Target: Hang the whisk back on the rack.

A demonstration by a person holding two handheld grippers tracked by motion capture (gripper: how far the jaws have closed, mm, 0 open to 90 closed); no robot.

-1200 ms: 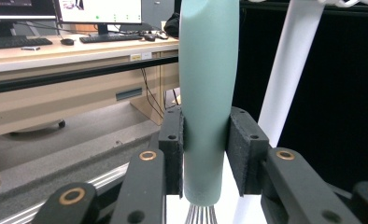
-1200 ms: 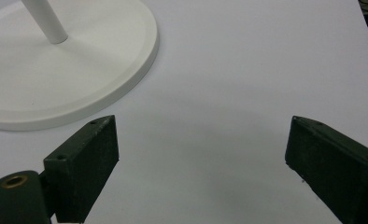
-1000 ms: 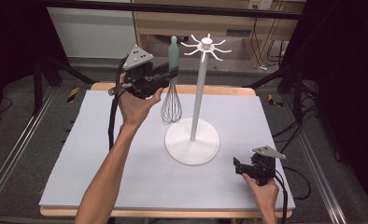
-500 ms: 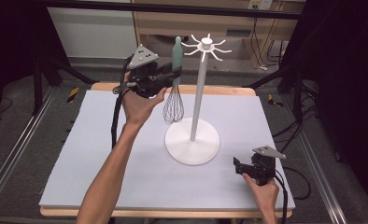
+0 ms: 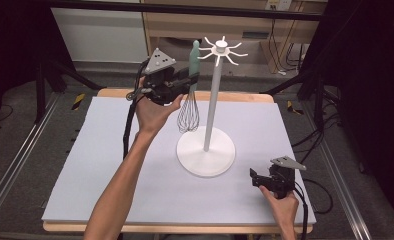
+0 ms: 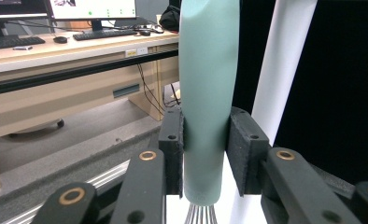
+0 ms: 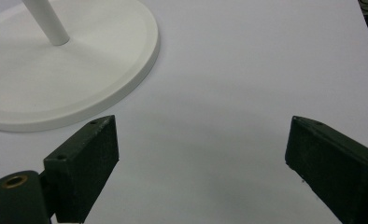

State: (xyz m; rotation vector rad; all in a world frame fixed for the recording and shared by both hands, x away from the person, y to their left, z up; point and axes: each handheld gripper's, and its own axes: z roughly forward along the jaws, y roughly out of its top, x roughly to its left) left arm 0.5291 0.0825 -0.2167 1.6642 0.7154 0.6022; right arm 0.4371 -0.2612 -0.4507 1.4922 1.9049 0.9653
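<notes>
Whisk (image 5: 189,95) | handle upright, clamped between left tongs (image 5: 187,80) | right tongs (image 5: 257,179) wide, empty

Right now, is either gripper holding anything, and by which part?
The left gripper is shut on the whisk, clamping the lower part of its green handle, just above the wires. The right gripper is open, holding nothing.

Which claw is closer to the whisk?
Left. The left claw is shut on the whisk's green handle beside the white stand; the right claw rests open on the table, far away.
</notes>
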